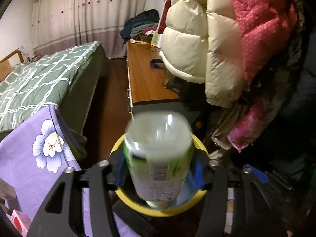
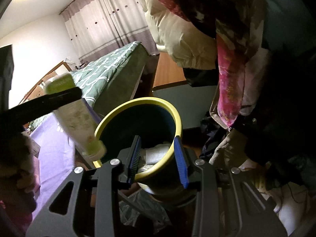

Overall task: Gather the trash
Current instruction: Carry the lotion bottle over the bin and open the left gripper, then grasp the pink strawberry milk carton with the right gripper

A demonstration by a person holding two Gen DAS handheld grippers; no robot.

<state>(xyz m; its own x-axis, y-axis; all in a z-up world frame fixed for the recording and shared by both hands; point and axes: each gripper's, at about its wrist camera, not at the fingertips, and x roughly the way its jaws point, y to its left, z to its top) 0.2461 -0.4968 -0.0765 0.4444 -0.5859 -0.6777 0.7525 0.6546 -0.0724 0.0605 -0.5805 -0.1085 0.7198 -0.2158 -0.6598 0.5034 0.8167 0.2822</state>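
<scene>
A clear plastic bottle [image 1: 158,158] with a green label hangs cap down between the pads of my left gripper [image 1: 160,174]. It is motion-blurred while the fingers are sharp, and a small gap shows at each pad. Below it stands a dark bin with a yellow rim [image 1: 199,144]. In the right wrist view the same bottle [image 2: 76,118] tilts over the bin's left rim [image 2: 138,99], with a black left finger [image 2: 49,98] across it. My right gripper [image 2: 158,158] stands open over the bin's near rim with nothing between its blue pads. White crumpled paper [image 2: 156,152] lies inside the bin.
Cream [image 1: 197,39] and pink [image 1: 262,29] padded coats hang close on the right above the bin. A purple flowered cloth [image 1: 35,158] covers something at the left. Behind are a bed with a green checked quilt [image 1: 39,79] and a wooden desk [image 1: 146,75].
</scene>
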